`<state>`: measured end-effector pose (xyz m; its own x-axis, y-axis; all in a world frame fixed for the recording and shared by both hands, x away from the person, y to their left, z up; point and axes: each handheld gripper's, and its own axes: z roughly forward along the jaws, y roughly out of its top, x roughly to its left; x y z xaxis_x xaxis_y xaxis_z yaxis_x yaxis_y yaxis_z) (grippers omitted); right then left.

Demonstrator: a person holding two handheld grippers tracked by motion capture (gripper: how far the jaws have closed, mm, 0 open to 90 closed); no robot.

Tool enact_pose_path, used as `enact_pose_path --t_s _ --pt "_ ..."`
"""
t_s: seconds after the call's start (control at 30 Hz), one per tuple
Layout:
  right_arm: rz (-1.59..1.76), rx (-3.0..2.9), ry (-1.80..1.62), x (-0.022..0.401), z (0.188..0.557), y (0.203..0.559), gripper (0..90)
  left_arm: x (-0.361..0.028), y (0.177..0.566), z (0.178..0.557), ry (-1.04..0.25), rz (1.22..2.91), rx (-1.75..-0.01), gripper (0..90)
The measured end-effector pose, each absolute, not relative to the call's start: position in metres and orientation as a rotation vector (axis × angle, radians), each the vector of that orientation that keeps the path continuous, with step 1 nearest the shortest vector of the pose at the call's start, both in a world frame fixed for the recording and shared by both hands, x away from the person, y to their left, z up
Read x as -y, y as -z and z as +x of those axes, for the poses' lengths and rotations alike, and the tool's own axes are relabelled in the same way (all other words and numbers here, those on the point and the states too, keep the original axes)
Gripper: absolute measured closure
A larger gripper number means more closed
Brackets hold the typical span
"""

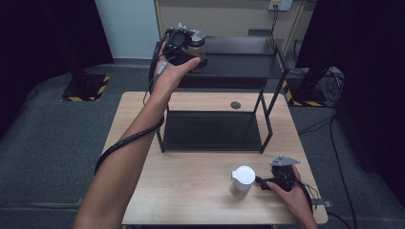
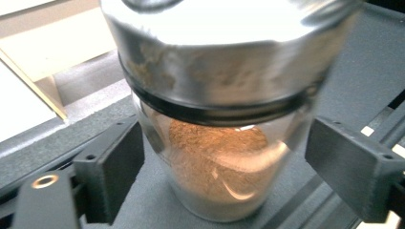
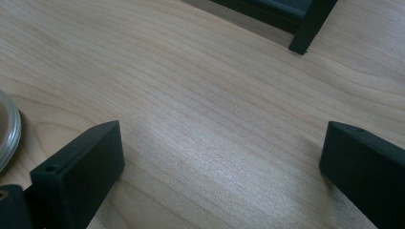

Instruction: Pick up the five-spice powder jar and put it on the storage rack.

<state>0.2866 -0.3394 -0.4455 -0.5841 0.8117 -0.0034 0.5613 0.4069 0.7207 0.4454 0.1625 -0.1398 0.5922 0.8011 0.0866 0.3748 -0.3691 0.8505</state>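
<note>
The glass jar [image 2: 217,143] of brown powder stands on the top shelf of the black rack [image 1: 239,64]. The left gripper [image 1: 184,50] has its fingers [image 2: 112,164] spread either side of the jar, clear of the glass. Down on the table [image 1: 191,186], the right gripper [image 1: 267,182] rests wide apart and empty beside a white-lidded jar [image 1: 242,180].

A: Where does the high view sit?

B: Above the person's side, looking forward and down over the tabletop [image 1: 191,191] and the black shelf [image 1: 239,64] beyond it.

A: And the left gripper view?

B: It rides the left hand-held gripper [image 2: 224,162], pressed close to a jar [image 2: 219,143] between its jaws, on that same shelf.

A: The right one?

B: Low on the right hand-held gripper [image 3: 219,157], skimming the wood; the rack's leg [image 3: 308,28] ahead also appears from above.
</note>
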Motion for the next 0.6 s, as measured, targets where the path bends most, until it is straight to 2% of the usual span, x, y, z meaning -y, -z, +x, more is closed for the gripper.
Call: enact_pose_path --t_s 0.3,0.6 --pt "1.184 -2.315 -0.983 0.339 0.287 0.445 2.0 -0.164 0.133 0.411 -0.699 1.946 -0.94 7.3" --pt "1.186 -2.316 -0.982 0.339 0.287 0.445 2.0 -0.175 0.131 0.385 -0.673 1.886 -0.955 7.2"
